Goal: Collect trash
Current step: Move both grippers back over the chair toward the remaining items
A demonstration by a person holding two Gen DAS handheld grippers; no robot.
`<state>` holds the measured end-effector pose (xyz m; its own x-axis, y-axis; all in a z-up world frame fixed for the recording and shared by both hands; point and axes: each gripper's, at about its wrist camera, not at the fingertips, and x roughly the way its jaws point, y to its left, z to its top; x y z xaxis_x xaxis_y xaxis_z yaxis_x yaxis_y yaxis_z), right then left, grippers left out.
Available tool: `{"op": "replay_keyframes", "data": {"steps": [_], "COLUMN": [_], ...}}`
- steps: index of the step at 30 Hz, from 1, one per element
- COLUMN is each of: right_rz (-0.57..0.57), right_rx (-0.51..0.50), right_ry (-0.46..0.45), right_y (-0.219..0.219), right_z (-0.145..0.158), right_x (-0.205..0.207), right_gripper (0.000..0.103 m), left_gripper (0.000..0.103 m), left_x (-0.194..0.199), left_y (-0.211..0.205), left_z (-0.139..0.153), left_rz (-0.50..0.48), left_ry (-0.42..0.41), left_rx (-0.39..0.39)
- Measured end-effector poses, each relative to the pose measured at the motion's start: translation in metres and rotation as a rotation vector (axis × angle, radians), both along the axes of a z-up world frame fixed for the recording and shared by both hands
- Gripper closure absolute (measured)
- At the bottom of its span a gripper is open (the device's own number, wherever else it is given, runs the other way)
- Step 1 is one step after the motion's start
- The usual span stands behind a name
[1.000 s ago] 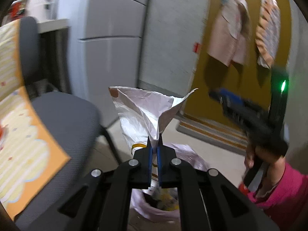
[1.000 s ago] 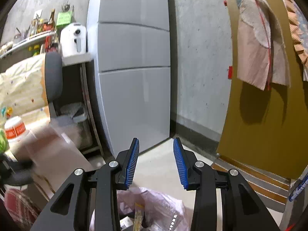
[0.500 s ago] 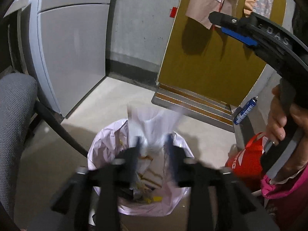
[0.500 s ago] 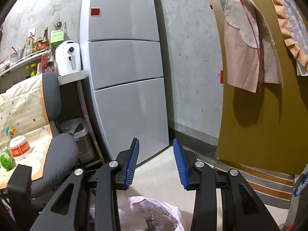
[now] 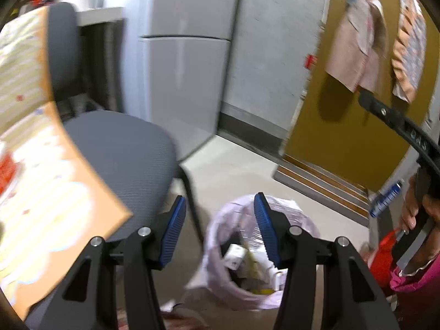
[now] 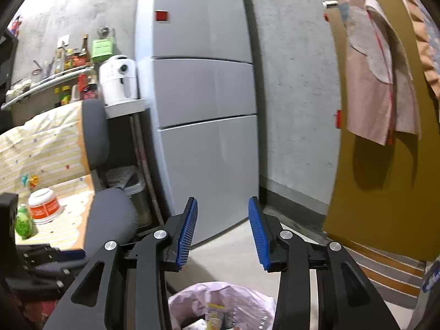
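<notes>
A bin lined with a pale pink bag (image 5: 220,247) stands on the floor, holding wrappers and paper scraps (image 5: 247,261). My left gripper (image 5: 220,225) hovers above it, open, with nothing between its blue pads. In the right wrist view the same pink-bagged bin (image 6: 220,305) shows at the bottom edge, and my right gripper (image 6: 222,231) is open and empty, raised above the bin and facing the fridge. The right gripper's black body (image 5: 407,134) and the hand holding it (image 5: 418,209) show at the right of the left wrist view.
A grey chair (image 5: 123,148) stands left of the bin beside a table with a striped cloth (image 6: 52,148); a red-and-white bowl (image 6: 42,206) and a green object (image 6: 23,221) sit on it. A grey fridge (image 6: 203,110) and ochre door (image 6: 385,187) are behind. A red bag (image 5: 383,253) lies at right.
My left gripper was shut on a white crumpled wrapper, opened over the bin and let it drop in; it is now empty and has swung left. The right gripper stayed open.
</notes>
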<state>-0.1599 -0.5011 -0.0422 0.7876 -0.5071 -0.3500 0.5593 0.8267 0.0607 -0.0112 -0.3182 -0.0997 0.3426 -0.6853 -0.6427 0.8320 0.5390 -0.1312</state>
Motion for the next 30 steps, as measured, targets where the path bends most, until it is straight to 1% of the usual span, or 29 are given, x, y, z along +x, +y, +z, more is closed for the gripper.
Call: {"op": "replay_keyframes", "data": {"steps": [3, 9, 16, 19, 21, 22, 23, 27, 30], "right_rz": [0.045, 0.190, 0.441, 0.553, 0.627, 0.652, 0.680, 0.778, 0.859], "right_rx": [-0.001, 0.017, 0.029, 0.053, 0.045, 0.041, 0.036, 0.030, 0.030], "right_ry": [-0.001, 0.000, 0.021, 0.047, 0.067, 0.073, 0.080, 0.113, 0.156], "right_y": [0.016, 0.061, 0.135, 0.166, 0.192, 0.201, 0.212, 0.252, 0.284], "right_z": [0.005, 0.013, 0.020, 0.020, 0.019, 0.019, 0.018, 0.013, 0.006], "right_x": [0.011, 0.043, 0.101, 0.131, 0.151, 0.158, 0.165, 0.199, 0.229], "right_gripper": [0.062, 0.060, 0.056, 0.053, 0.052, 0.050, 0.048, 0.043, 0.041], "left_gripper": [0.053, 0.053, 0.049, 0.047, 0.045, 0.043, 0.042, 0.040, 0.039], "left_x": [0.007, 0.019, 0.040, 0.051, 0.060, 0.065, 0.069, 0.084, 0.091], "left_y": [0.032, 0.092, 0.171, 0.208, 0.239, 0.257, 0.268, 0.319, 0.346], "left_z": [0.011, 0.021, 0.030, 0.034, 0.037, 0.038, 0.039, 0.041, 0.041], "left_rz": [0.077, 0.227, 0.439, 0.539, 0.621, 0.675, 0.705, 0.855, 0.916], "left_ry": [-0.026, -0.054, -0.095, -0.119, -0.125, -0.127, -0.128, -0.144, -0.145], "left_rx": [-0.013, -0.026, -0.008, 0.016, 0.018, 0.022, 0.022, 0.031, 0.034]}}
